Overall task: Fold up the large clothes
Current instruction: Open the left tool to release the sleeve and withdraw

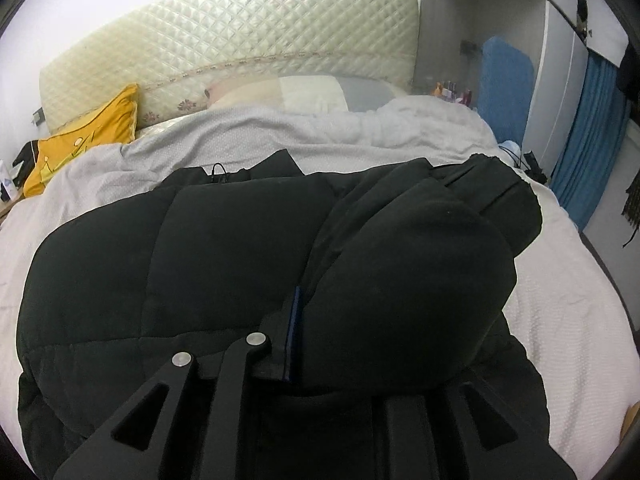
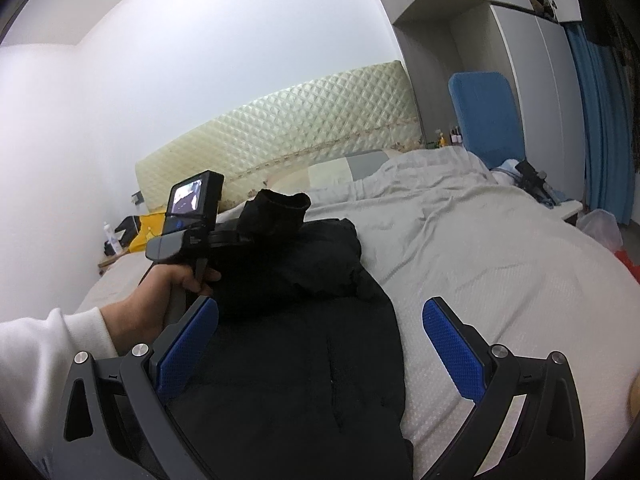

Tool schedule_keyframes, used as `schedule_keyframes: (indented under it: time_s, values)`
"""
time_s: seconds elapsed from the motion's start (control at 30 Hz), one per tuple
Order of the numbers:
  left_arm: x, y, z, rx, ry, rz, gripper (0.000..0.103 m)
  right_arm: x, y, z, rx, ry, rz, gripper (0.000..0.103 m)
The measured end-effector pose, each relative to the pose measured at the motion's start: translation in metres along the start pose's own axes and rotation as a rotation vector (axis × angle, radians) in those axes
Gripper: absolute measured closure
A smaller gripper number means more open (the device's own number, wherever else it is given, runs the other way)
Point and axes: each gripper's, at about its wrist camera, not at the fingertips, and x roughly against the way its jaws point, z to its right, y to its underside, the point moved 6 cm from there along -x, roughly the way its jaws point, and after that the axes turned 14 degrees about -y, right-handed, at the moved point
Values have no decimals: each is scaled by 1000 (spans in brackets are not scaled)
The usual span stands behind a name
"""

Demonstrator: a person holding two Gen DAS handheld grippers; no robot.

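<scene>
A large black padded jacket (image 1: 224,248) lies spread on the bed. My left gripper (image 1: 304,320) is shut on a bulky black sleeve (image 1: 408,280) of the jacket and holds it up over the body; the sleeve hides the right finger. In the right wrist view the left gripper (image 2: 236,236) holds that sleeve cuff (image 2: 280,208) raised above the jacket (image 2: 304,360). My right gripper (image 2: 320,344) is open and empty, its blue pads (image 2: 188,344) spread just above the jacket's near part.
The bed has a light grey quilt (image 1: 280,132) and a white cover (image 2: 500,280). A quilted cream headboard (image 1: 240,40) stands behind. A yellow cushion (image 1: 84,136) lies at the far left. A blue chair (image 2: 484,120) and blue curtains (image 1: 592,140) are to the right.
</scene>
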Motion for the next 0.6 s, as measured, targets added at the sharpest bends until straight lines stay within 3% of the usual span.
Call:
schedule_keyframes:
  time_s: [0.13,0.23,0.37,0.6]
  values:
    - [2,0,-10,14,20,-4,83,-4,1,-2,12,5,-13,0]
    - [7,1,-21,26,46,-11,73,-8,2,-1,19,11,-20,0]
    - [27,5,-36,20,61,17,36,-10,2,-2,31,21,-23,0]
    - [82,5,-100,89,73,78,29,-20,1,-15,55,7,-36,0]
